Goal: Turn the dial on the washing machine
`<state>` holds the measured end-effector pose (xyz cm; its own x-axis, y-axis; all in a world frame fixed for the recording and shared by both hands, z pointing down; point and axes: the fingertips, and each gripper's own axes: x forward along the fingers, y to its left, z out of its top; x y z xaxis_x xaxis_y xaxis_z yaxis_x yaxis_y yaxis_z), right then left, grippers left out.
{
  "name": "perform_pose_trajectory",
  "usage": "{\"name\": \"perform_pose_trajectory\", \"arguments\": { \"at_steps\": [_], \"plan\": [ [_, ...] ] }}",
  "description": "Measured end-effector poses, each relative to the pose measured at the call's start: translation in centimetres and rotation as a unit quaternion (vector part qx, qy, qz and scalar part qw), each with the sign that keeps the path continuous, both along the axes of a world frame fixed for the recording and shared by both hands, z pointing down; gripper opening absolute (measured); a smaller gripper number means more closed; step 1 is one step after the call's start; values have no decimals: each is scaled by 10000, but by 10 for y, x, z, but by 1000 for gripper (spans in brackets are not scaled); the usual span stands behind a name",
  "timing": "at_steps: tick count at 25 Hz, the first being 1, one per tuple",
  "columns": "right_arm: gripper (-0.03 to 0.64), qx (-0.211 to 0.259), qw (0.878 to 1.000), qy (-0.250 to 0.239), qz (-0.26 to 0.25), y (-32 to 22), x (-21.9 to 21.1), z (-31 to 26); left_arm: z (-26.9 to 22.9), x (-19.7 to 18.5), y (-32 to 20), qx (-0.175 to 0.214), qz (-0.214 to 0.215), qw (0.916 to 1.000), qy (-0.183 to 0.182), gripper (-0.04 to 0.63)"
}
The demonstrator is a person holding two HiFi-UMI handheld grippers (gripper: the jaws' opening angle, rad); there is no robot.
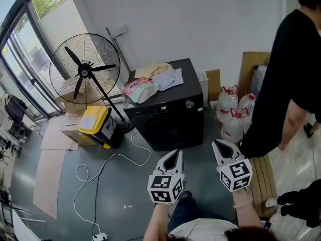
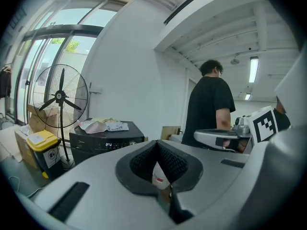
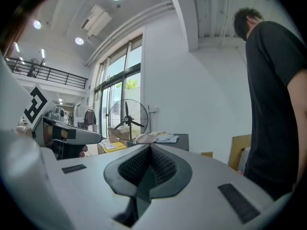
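- The right gripper has its jaws pressed together with nothing between them. It hangs in the air, well short of the washing machine.
- The left gripper, just beside it, is likewise closed and empty, and its tip aims towards the machine.
- The dial sits at the right end of the machine's front panel, well apart from both grippers and touched by neither.
- Crumpled clothes lie on the machine's top, and a standing fan is to its left.
- A person in black stands at the right.
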<state>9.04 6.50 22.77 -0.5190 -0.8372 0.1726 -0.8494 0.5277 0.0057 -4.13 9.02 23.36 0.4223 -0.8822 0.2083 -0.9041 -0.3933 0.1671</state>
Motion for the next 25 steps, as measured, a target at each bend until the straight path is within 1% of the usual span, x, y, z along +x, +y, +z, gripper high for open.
{"name": "perform_pose_trajectory", "arguments": {
  "at_steps": [6,12,20,25],
  "plan": [
    [27,63,9999,28,-107,16,1,-11,-14,8,16,169,19,9999,-1,17],
    [26,131,9997,1,-184,31,1,-19,-18,17,32,196,32,9998,8,17],
    [26,190,9997,6,-147,42,9,-19,-25,20,44,302,-13,9995,-27,17],
    [26,153,9999,8,-71,43,18,-15,-23,21,43,261,-64,9996,-84,17]
  ]
}}
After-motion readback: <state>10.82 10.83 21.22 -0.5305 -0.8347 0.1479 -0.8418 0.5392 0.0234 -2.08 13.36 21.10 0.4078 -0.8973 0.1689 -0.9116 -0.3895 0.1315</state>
